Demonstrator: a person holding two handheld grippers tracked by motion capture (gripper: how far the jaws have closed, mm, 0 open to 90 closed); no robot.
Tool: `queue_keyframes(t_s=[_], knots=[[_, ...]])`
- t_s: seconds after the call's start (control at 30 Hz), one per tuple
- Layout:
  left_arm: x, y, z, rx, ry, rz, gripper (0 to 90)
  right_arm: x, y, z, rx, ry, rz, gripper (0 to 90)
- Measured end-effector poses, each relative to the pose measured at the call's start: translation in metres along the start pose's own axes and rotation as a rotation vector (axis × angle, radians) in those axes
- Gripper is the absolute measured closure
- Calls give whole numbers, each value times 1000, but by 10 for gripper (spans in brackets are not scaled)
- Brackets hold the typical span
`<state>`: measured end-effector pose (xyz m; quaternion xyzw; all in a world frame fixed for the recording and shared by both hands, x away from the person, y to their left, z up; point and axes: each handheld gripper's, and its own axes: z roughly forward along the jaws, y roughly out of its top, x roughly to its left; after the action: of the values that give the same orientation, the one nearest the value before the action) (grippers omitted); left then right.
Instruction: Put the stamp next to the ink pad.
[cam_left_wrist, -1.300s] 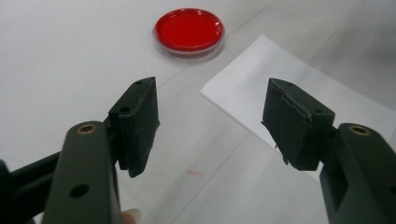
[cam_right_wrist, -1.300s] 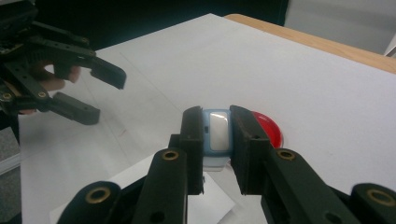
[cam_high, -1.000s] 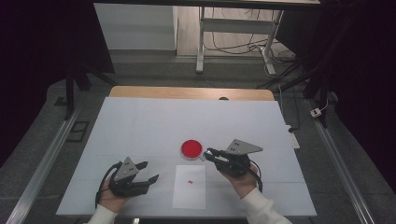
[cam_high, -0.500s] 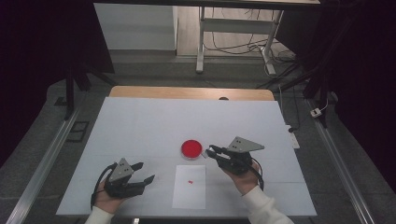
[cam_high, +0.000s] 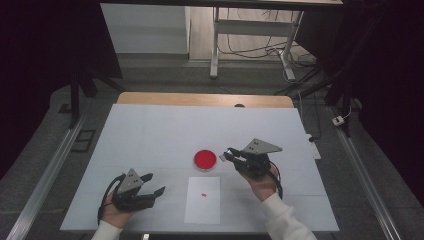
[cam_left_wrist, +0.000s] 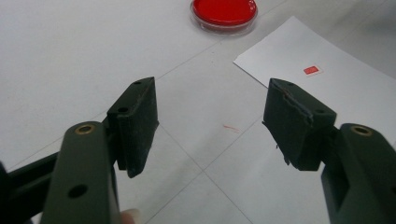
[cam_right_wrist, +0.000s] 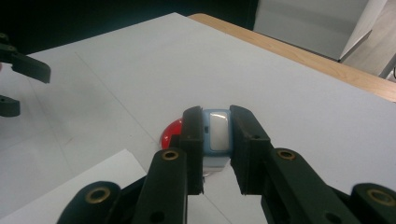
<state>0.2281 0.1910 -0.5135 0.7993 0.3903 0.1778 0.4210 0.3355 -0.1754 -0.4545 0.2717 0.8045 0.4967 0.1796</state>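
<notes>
1. Right gripper view: small pale-blue-and-white block (cam_right_wrist: 218, 132), likely a stamp, clamped upright between the black jaws of the right gripper (cam_right_wrist: 217, 140), with part of the red ink pad dish (cam_right_wrist: 172, 131) peeking out just behind and below it.
2. High view: same right gripper (cam_high: 228, 155) held just beside the round red ink pad dish (cam_high: 205, 159), at its right edge; hovering or touching, cannot tell.
3. White paper sheet (cam_high: 203, 200) lying flat on the counter (cam_high: 150, 130) just in front of the dish, already bearing one small red rectangular mark (cam_high: 204, 194) near its middle; seen again in the left gripper view as a red mark (cam_left_wrist: 311, 70) on the sheet (cam_left_wrist: 336, 88).
4. Left gripper (cam_high: 152, 184) resting low on the counter well to the left of the sheet, jaws spread apart and holding nothing; bare counter between the pads (cam_left_wrist: 140, 121).
5. Judged progress: one print done; stamp apparently at the dish for inking; pressing onto the paper again left to do, with plenty of blank sheet around the mark.
</notes>
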Motion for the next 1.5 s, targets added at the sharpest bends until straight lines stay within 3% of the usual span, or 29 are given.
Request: queue_keyframes(t_s=[0.53,1.1,1.5], knots=[[1,-1,1,5,12,-10,351,-16,7,20,65,-38,-9,748],[1,-2,2,12,15,-9,349,-33,2,56,136,-37,9,748],[0,-2,2,14,15,-10,347,-33,-1,71,218,-38,-32,747]])
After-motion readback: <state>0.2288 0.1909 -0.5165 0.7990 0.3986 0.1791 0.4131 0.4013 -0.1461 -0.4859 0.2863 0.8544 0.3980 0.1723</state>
